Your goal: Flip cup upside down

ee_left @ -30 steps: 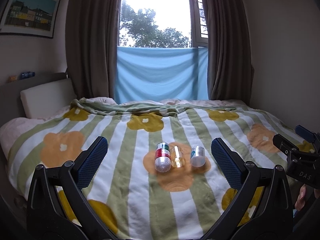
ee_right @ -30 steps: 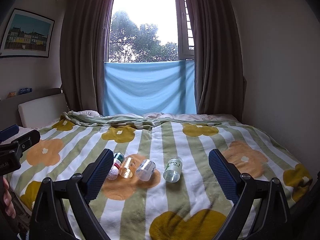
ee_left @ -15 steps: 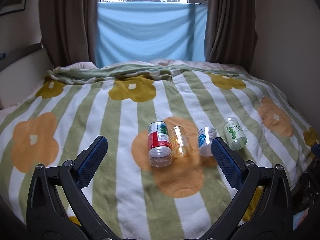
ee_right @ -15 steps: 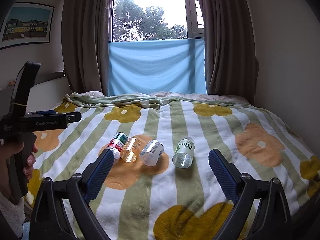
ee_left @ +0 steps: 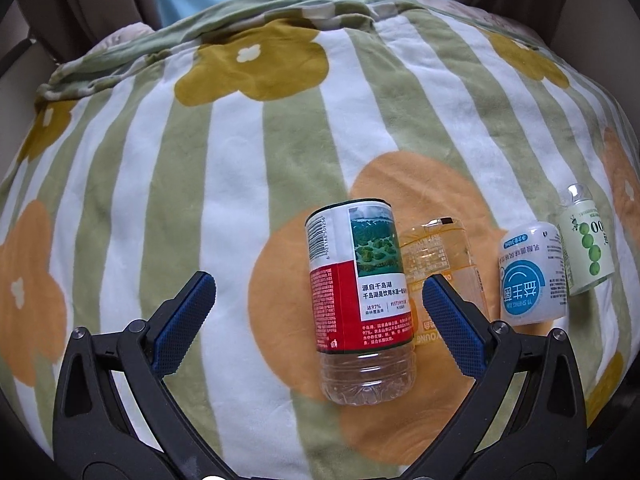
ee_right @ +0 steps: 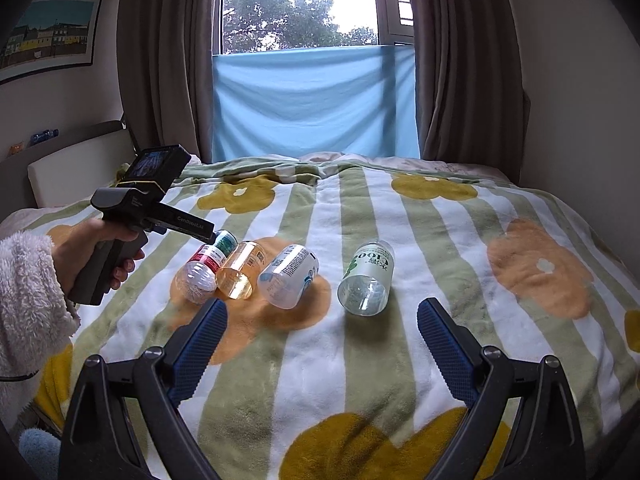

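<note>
Several cut-bottle cups lie on their sides in a row on the blanket. A red-and-green labelled cup [ee_left: 360,296] [ee_right: 204,266] is leftmost, then an orange one [ee_left: 440,264] [ee_right: 240,274], a white-and-blue one [ee_left: 530,276] [ee_right: 290,276] and a green-labelled one [ee_left: 586,244] [ee_right: 368,278]. My left gripper [ee_left: 318,300] is open, its fingers straddling the red cup just above it. Its body [ee_right: 132,216] shows in the right wrist view. My right gripper [ee_right: 320,332] is open and empty, held back from the row.
The cups rest on a striped floral blanket [ee_right: 420,240] covering a bed. A headboard and pillow [ee_right: 76,160] are at the left, a wall at the right. A blue cloth [ee_right: 312,100] hangs below the window behind the bed.
My left gripper has moved forward and down over the bed, closing in on the red-labelled cup. My right gripper has edged slightly closer to the row. The cups have not moved.
</note>
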Tool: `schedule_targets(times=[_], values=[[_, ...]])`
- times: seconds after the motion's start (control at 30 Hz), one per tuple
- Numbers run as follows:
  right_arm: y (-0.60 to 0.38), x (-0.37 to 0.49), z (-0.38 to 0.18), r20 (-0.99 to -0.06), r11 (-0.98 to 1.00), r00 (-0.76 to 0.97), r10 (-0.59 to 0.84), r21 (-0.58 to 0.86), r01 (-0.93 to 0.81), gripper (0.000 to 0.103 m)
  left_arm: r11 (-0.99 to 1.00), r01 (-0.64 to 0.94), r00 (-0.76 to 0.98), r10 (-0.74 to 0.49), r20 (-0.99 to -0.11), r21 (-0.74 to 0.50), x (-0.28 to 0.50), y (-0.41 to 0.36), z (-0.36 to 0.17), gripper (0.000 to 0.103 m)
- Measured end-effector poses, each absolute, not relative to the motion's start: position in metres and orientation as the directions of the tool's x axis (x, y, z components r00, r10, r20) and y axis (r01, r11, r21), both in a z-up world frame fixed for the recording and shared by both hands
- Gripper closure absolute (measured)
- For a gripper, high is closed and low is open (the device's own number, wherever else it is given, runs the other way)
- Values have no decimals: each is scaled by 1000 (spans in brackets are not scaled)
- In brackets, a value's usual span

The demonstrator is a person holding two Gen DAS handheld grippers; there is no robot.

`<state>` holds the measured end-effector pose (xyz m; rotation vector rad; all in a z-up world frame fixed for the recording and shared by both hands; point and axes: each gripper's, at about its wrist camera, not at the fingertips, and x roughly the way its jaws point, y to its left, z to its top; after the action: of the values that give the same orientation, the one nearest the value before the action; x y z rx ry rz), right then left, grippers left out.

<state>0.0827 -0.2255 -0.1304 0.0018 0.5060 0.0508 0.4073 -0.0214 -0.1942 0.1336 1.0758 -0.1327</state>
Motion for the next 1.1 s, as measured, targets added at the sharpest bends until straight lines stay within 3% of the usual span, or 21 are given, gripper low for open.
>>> schedule_targets(times=[0.53,0.6,0.73,0.8,1.1], values=[[-234,96,-153,-517,998,853,70,43,-55,8,974,225,199,-8,-980,37,450,-36,-249,2],[-234,96,-152,-513,998,855,69,39,-57,8,970,239,176,-3,-984,40,451,-37,-255,9],[-234,96,-151,-509,998,858,69,38,-58,8,970,241,128,-50,-990,-18,449,-34,-262,37],[-234,96,-151,-512,997,856,71,41,-58,8,969,245,135,-52,-990,-18,446,-32,-261,44],[-230,91,-139,-492,996,866,85,50,-70,8,966,243,155,-129,-979,-89,414,-15,-233,44]])
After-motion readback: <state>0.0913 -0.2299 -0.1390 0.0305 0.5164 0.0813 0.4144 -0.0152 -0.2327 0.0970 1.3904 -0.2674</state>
